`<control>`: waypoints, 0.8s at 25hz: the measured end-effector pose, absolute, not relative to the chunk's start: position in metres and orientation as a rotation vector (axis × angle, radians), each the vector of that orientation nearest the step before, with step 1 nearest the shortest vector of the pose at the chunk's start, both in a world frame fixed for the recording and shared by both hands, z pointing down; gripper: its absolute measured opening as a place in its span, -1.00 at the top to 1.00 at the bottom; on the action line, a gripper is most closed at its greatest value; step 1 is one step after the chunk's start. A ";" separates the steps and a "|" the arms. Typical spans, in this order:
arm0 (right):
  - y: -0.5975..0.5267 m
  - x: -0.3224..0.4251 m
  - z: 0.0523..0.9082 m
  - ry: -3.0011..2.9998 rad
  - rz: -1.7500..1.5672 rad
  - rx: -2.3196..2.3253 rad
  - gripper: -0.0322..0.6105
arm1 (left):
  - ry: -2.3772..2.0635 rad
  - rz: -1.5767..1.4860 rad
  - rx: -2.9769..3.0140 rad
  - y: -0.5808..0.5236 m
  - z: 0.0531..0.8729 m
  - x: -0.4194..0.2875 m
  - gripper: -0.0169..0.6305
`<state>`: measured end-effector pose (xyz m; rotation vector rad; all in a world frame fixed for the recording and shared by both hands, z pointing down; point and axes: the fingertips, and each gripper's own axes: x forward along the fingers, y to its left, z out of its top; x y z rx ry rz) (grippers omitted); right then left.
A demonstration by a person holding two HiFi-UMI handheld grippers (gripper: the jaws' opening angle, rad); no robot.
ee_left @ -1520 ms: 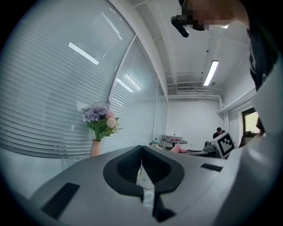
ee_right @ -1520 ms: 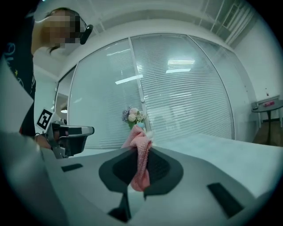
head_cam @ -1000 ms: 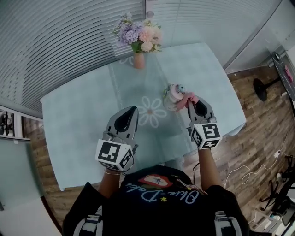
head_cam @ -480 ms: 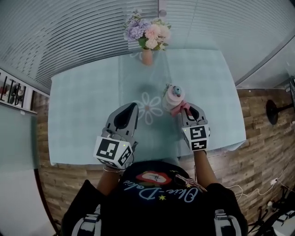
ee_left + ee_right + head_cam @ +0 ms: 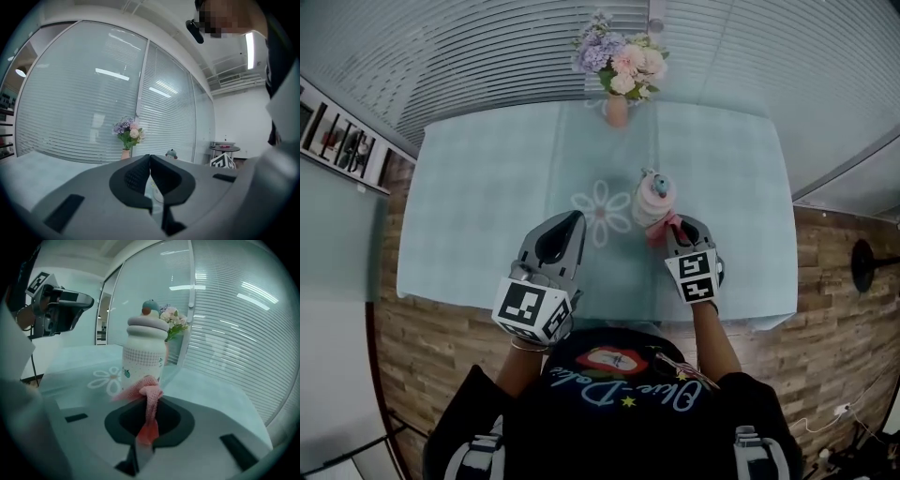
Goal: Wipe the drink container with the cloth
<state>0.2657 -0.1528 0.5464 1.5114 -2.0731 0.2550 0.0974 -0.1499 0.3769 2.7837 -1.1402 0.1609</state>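
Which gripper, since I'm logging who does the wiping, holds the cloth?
The right gripper: it is shut on the pink cloth, right at the drink container. The left gripper is shut on nothing, off to the side.

We saw a vase of pink and purple flowers (image 5: 619, 75) at the far edge of a pale blue tablecloth (image 5: 469, 216). A white daisy print (image 5: 598, 204) lay near its middle. Slatted blinds (image 5: 487, 56) stood behind, and wooden floor (image 5: 834, 281) lay around.
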 end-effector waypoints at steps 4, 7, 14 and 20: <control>-0.150 0.265 0.554 -2.094 0.245 1.444 0.83 | -1.189 0.170 2.763 -0.139 0.378 0.102 0.93; -0.149 0.267 0.553 -2.139 0.201 1.443 0.83 | -1.216 0.178 2.753 -0.133 0.380 0.112 0.93; -0.132 0.289 0.524 -2.307 0.166 1.473 0.83 | -1.232 0.198 2.757 -0.118 0.381 0.141 0.93; -0.132 0.310 0.478 -2.476 0.059 1.491 0.83 | -1.247 0.224 2.741 -0.109 0.385 0.156 0.93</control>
